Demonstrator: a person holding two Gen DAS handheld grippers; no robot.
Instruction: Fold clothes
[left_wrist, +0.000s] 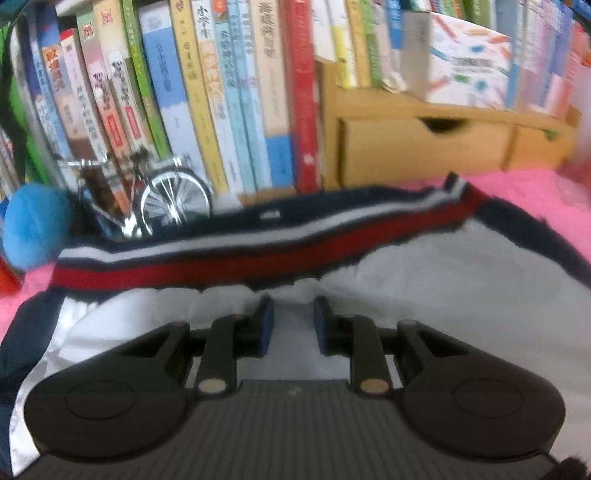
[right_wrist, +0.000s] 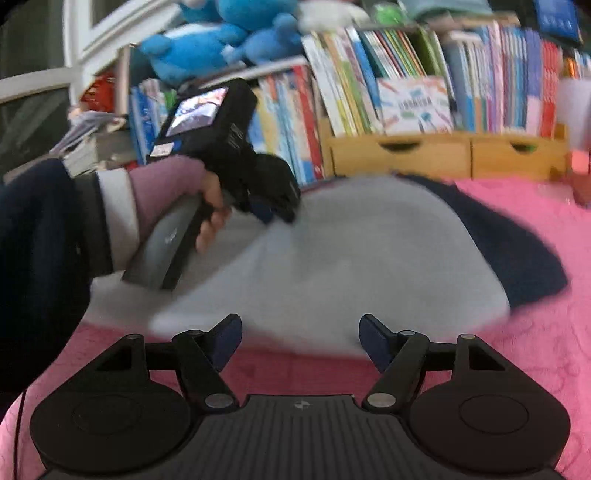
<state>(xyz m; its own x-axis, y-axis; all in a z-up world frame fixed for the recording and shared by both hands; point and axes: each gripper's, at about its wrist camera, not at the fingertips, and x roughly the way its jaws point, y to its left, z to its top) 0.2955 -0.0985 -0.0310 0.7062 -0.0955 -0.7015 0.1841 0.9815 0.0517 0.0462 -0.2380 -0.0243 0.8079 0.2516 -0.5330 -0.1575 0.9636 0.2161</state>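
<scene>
Nearest, two grippers: right gripper (right_wrist: 300, 339) with jaws spread wide and nothing between them, hovering over the pink blanket (right_wrist: 535, 369) just short of the hem; left gripper (left_wrist: 293, 321), carried in a hand (right_wrist: 212, 210), fingers close together over white lining, cannot tell whether pinching cloth. One jacket (right_wrist: 351, 258), navy outside and pale inside, lying flat on the blanket, long axis running left to right. One striped band (left_wrist: 258, 254) of red, white and navy along its far edge. Beyond, one model bicycle (left_wrist: 159, 192), two wooden drawers (right_wrist: 399, 155), a row of books (left_wrist: 221, 92) with Chinese spine lettering too blurred to read, several blue plush toys (right_wrist: 207, 44) on top
</scene>
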